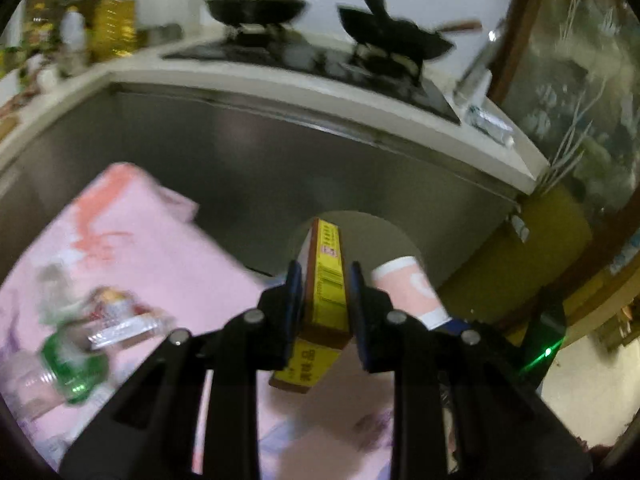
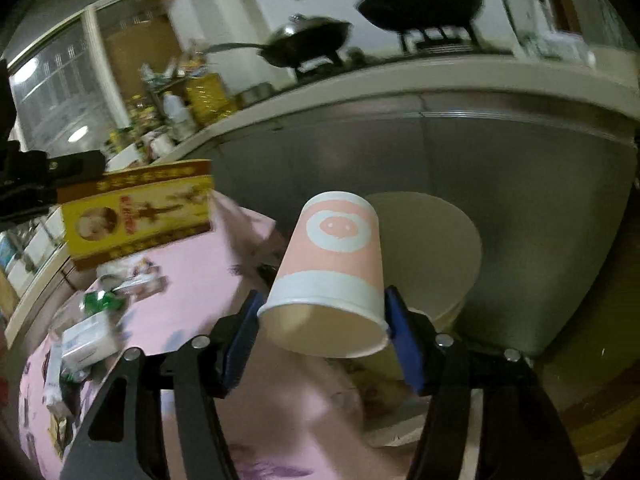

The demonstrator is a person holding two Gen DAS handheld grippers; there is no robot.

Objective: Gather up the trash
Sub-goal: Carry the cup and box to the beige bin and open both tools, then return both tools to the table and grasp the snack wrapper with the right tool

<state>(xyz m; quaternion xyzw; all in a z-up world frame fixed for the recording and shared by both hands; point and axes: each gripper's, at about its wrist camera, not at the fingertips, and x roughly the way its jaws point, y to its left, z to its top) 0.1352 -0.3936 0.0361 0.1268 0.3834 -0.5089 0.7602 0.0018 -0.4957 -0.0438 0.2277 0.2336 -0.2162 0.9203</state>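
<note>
My left gripper (image 1: 323,300) is shut on a yellow and brown carton (image 1: 325,284), held on edge above the pink tablecloth (image 1: 160,256). The carton also shows in the right wrist view (image 2: 140,212), with the left gripper at the far left. My right gripper (image 2: 320,320) is shut on a pink and white paper cup (image 2: 332,264), mouth toward the camera; the cup also shows in the left wrist view (image 1: 408,288). A beige round bin (image 2: 432,248) stands just behind the cup, and it also shows in the left wrist view (image 1: 372,232).
More trash lies on the cloth: a green plastic bottle (image 1: 76,364), wrappers (image 1: 120,316) and a small white box (image 2: 88,340). Behind is a steel cabinet front (image 1: 280,160) under a counter with a wok (image 1: 256,4) and a pan (image 1: 396,36). Bottles (image 1: 112,28) stand at the left.
</note>
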